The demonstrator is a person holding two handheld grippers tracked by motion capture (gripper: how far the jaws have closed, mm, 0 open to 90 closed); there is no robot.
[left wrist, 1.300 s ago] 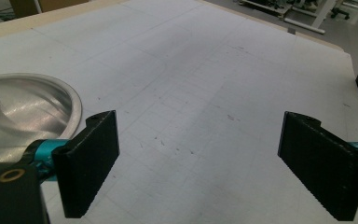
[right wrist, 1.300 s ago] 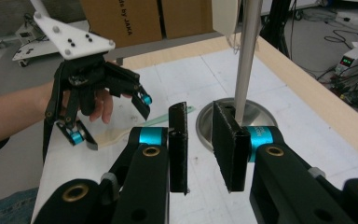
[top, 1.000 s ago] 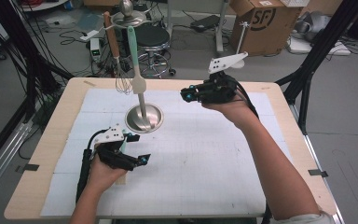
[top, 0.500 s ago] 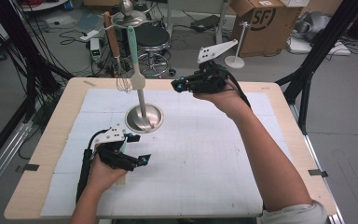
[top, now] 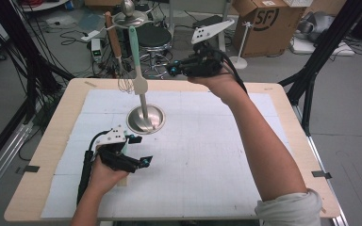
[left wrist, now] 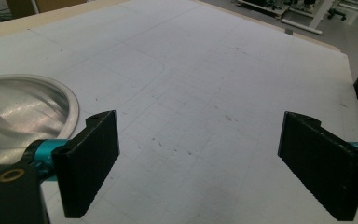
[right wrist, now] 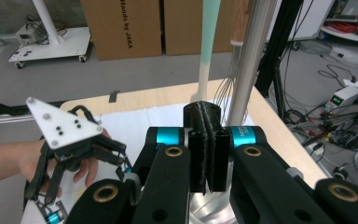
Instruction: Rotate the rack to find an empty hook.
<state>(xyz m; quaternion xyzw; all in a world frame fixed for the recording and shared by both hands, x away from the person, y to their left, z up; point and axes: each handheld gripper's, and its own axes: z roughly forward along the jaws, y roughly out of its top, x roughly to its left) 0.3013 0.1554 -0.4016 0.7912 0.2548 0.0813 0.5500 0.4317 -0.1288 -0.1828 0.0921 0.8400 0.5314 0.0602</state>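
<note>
Beside the stand's round steel base (top: 145, 119), on the side nearer the person, the left gripper (top: 139, 150) rests low on the white gridded mat (top: 207, 155) with its jaws spread wide and nothing between them; the left gripper view shows bare mat between the pads and the base's rim at the left, so this hand looks parked, perhaps ready to steady the stand. Up and to the right of the base, level with the hanging utensils, the right gripper (top: 171, 69) is held in the air, jaws pressed together on nothing after just closing, and aimed at the mint-handled spatula (top: 137, 61), which hangs from the stand's top beside a wooden-handled whisk (top: 118, 56). Hanging keeps both handles free to be taken; the spatula seems the one sought. Under the base the mat covers a pale wooden table (top: 52, 155). Beyond it: grey floor, tangled cables, a black stool, cardboard boxes (top: 259, 19), dark frame legs.
</note>
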